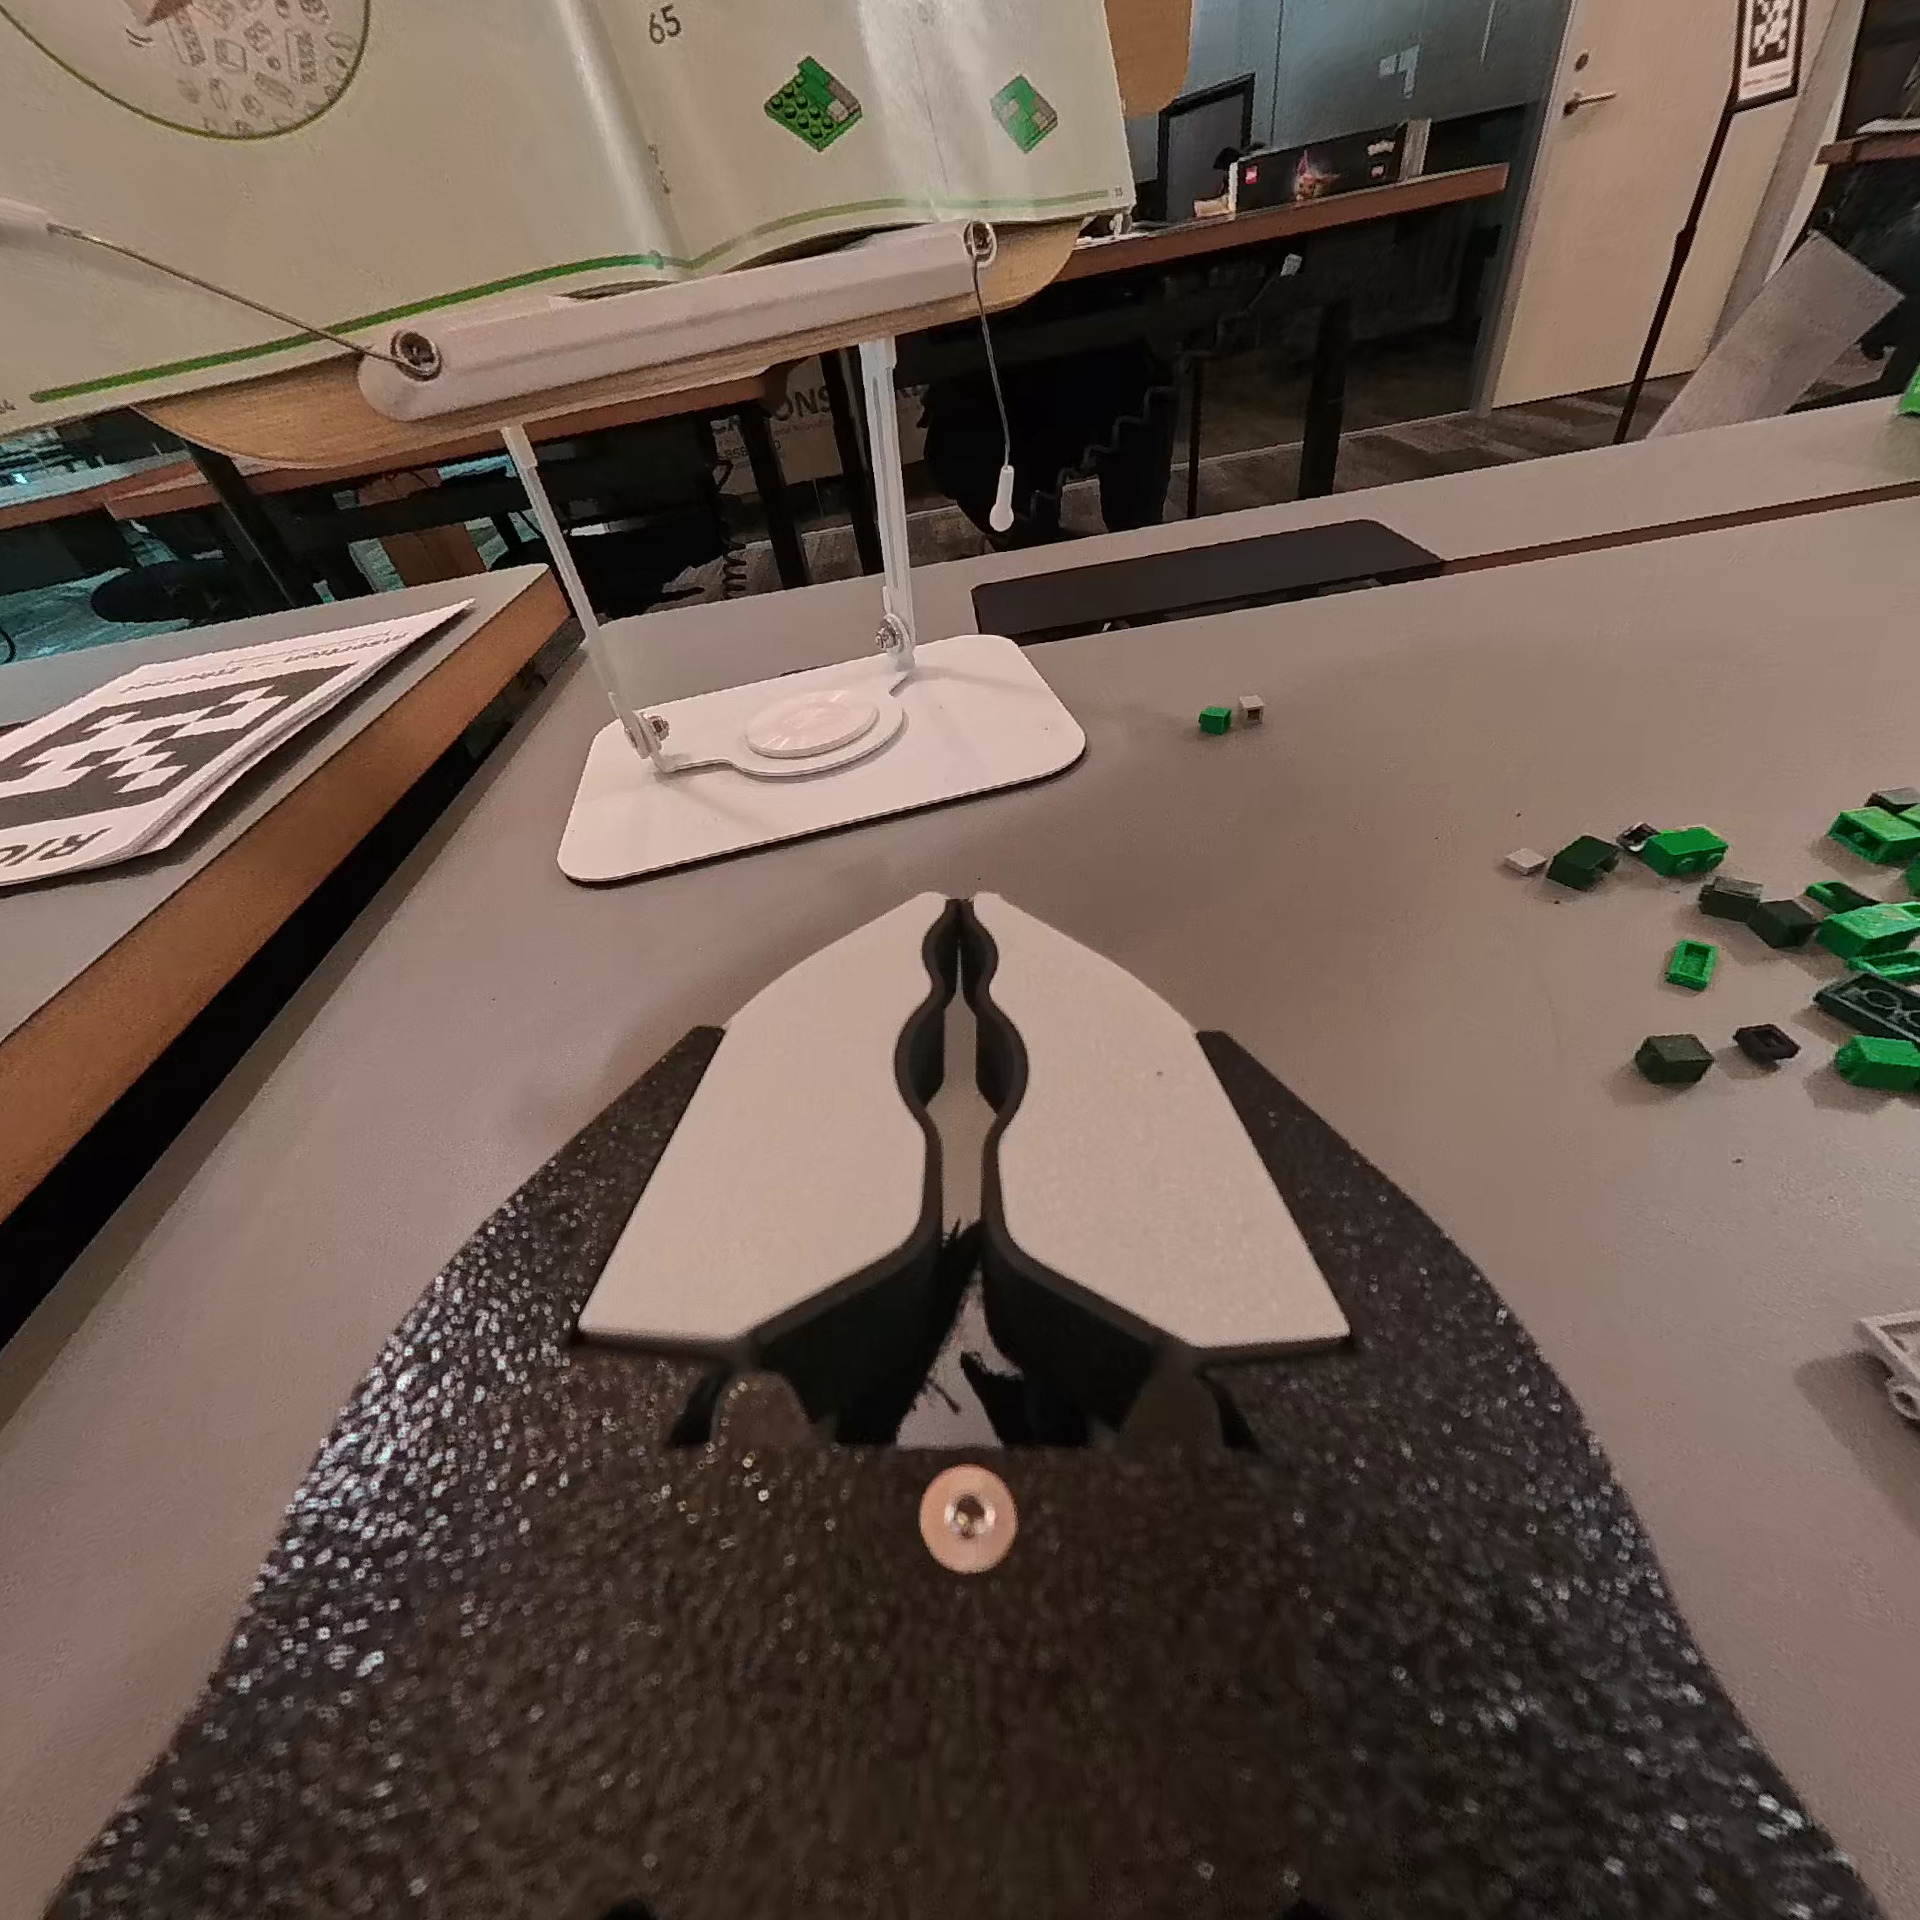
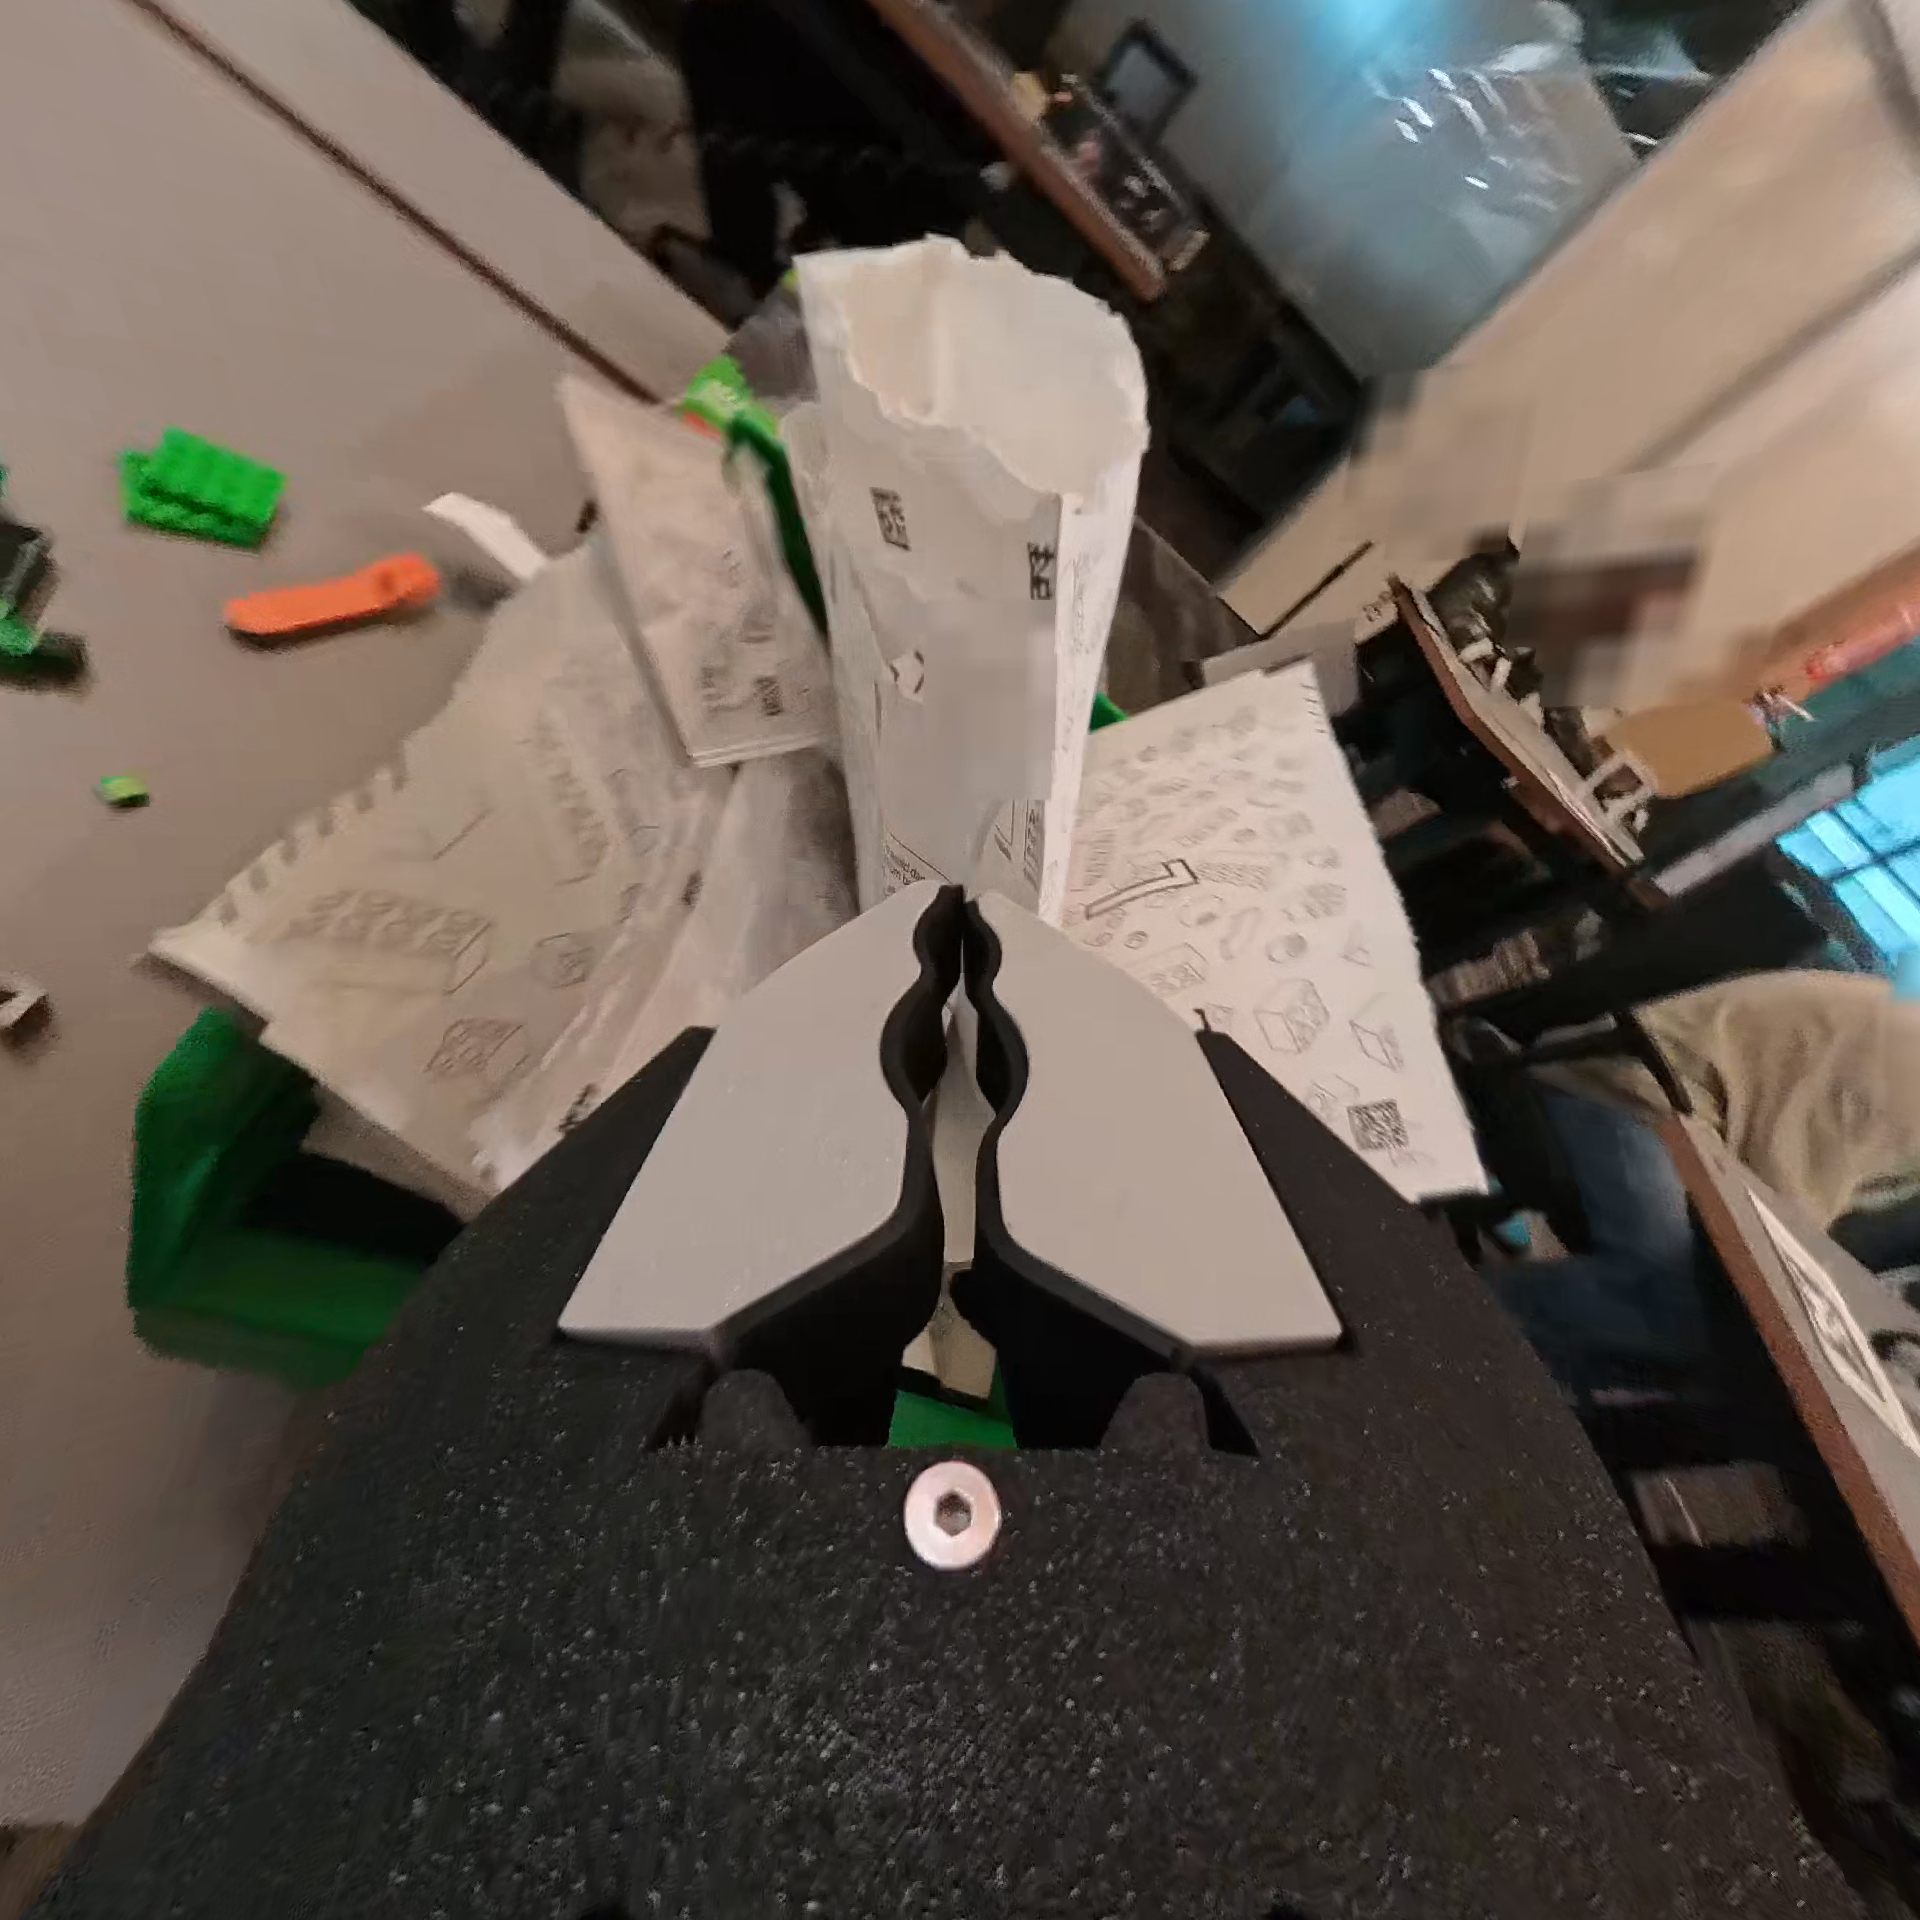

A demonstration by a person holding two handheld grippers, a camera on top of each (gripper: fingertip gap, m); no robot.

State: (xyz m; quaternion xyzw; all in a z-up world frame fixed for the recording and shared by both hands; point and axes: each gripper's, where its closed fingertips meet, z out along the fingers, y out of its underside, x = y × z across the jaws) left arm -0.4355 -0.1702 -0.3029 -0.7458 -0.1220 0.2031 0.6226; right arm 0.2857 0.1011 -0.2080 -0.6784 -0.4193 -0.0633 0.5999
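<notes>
In the left wrist view, bare grey tabletop (image 1: 1299,1091) is lying open all round the left gripper (image 1: 963,906), with the table's brown edge running down the left side of the frame and a darker seam crossing at the upper right. The left gripper is hovering over that bare patch with its two pale grey fingers (image 1: 800,1122) closed tip to tip, nothing between them. Just beyond the tips, in the centre of the frame, a white book stand (image 1: 831,769) is sitting on a flat rounded base, its thin legs holding up an open instruction booklet (image 1: 520,156) at the top. Well off to the right, small green and dark plastic bricks (image 1: 1787,914) are lying scattered; at the left edge a printed sheet with a black-and-white pattern (image 1: 177,727) is resting on a neighbouring table.

In the right wrist view, blurred by motion, the right gripper (image 2: 961,902) is pinching the lower end of a torn white paper bag (image 2: 966,582), which is standing up from the tips toward the top centre, its ragged mouth open. Behind and beside it, crumpled printed paper bags (image 2: 499,935) are lying over a green box (image 2: 208,1174) at the lower left. An orange plastic tool (image 2: 332,601) and a green plate (image 2: 203,499) are lying on the grey surface at the upper left. The table edge is falling away at the right.
</notes>
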